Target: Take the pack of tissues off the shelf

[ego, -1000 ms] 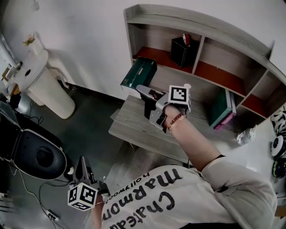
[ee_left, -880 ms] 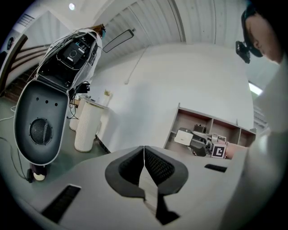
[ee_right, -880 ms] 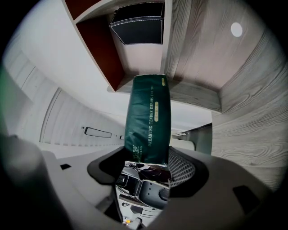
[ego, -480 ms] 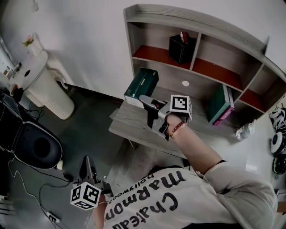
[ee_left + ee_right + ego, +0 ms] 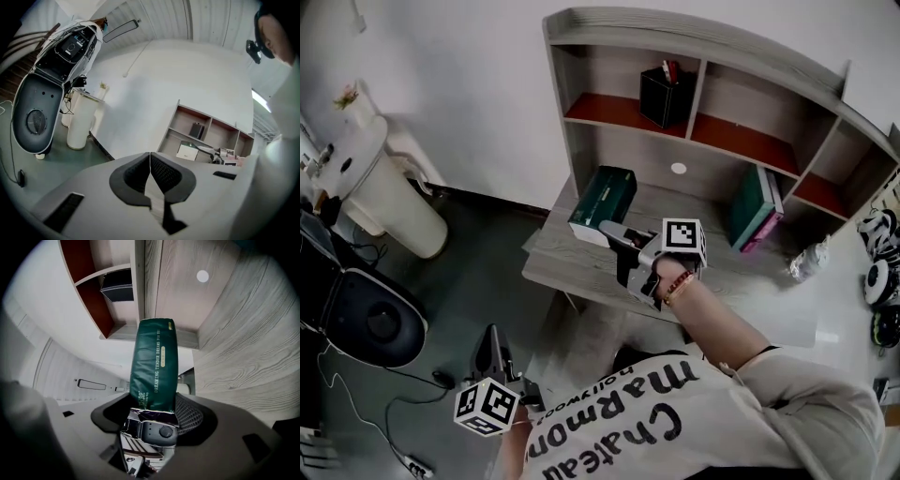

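The dark green pack of tissues [image 5: 602,200] hangs just over the left back part of the grey wooden desk [image 5: 581,272], outside the shelf unit [image 5: 694,141]. My right gripper [image 5: 617,236] is shut on its near end; the marker cube sits above the person's wrist. In the right gripper view the pack [image 5: 154,363] stands lengthwise between the two pads of the right gripper [image 5: 152,408], pointing at the shelf. Whether it touches the desk I cannot tell. My left gripper [image 5: 493,345] hangs low beside the person, away from the desk. In its own view the left gripper [image 5: 150,163] has its pads together, with nothing held.
A black pen holder [image 5: 665,94] stands in an upper shelf compartment. Green and pink books [image 5: 757,204] lean in the lower right one. A white round disc [image 5: 678,169] lies at the desk's back. A white bin [image 5: 380,192] and a black chair [image 5: 370,323] stand on the floor at left.
The right gripper has come down and back from the shelf with the tissue pack, now low over the desk. The left gripper has shifted slightly.
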`<state>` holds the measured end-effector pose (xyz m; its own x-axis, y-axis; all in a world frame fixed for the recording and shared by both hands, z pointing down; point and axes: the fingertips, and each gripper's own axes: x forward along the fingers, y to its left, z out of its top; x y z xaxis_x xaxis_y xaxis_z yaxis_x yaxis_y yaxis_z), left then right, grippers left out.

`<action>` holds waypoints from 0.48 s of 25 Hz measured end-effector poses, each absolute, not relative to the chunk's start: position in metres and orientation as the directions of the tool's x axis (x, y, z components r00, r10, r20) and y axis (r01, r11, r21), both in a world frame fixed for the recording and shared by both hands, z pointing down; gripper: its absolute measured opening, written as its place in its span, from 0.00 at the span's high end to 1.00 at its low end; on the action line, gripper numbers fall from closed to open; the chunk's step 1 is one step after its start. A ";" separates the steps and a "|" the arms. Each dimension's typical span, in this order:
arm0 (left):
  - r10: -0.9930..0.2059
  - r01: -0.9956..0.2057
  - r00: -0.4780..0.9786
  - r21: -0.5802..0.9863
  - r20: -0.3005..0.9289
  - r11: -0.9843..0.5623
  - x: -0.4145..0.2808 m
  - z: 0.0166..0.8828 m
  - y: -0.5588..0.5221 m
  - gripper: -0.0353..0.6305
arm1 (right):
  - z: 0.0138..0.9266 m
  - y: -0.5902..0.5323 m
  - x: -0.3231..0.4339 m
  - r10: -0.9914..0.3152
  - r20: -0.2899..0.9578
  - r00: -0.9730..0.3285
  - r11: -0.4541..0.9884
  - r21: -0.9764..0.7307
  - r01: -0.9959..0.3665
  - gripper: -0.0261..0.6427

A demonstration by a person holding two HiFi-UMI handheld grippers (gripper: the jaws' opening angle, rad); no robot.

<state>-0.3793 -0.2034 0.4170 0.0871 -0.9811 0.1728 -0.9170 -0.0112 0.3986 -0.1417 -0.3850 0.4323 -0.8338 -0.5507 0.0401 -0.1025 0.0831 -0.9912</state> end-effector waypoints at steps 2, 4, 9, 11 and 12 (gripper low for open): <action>-0.980 -0.915 0.105 0.401 0.171 -0.028 -0.376 0.417 -0.206 0.92 | 0.438 -0.382 -0.134 -0.564 0.049 -0.824 0.071 -0.992 -0.108 0.51; -0.977 -0.912 0.123 0.407 0.172 -0.043 -0.372 0.419 -0.209 0.92 | 0.443 -0.379 -0.126 -0.579 0.062 -0.813 0.061 -0.991 -0.120 0.51; -0.969 -0.902 0.164 0.425 0.184 -0.072 -0.364 0.426 -0.217 0.92 | 0.460 -0.370 -0.106 -0.601 0.113 -0.791 0.019 -0.988 -0.155 0.51; -0.967 -0.899 0.177 0.431 0.185 -0.082 -0.360 0.429 -0.220 0.92 | 0.466 -0.368 -0.099 -0.606 0.131 -0.784 0.009 -0.985 -0.172 0.51; -0.965 -0.897 0.184 0.432 0.186 -0.088 -0.358 0.429 -0.221 0.92 | 0.467 -0.366 -0.096 -0.609 0.139 -0.781 0.007 -0.983 -0.181 0.51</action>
<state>-0.3581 -0.2211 0.4294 0.1842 -0.9652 0.1858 -0.8975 -0.0881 0.4322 -0.0963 -0.3659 0.4670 -0.7812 -0.6085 0.1392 -0.1809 0.0073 -0.9835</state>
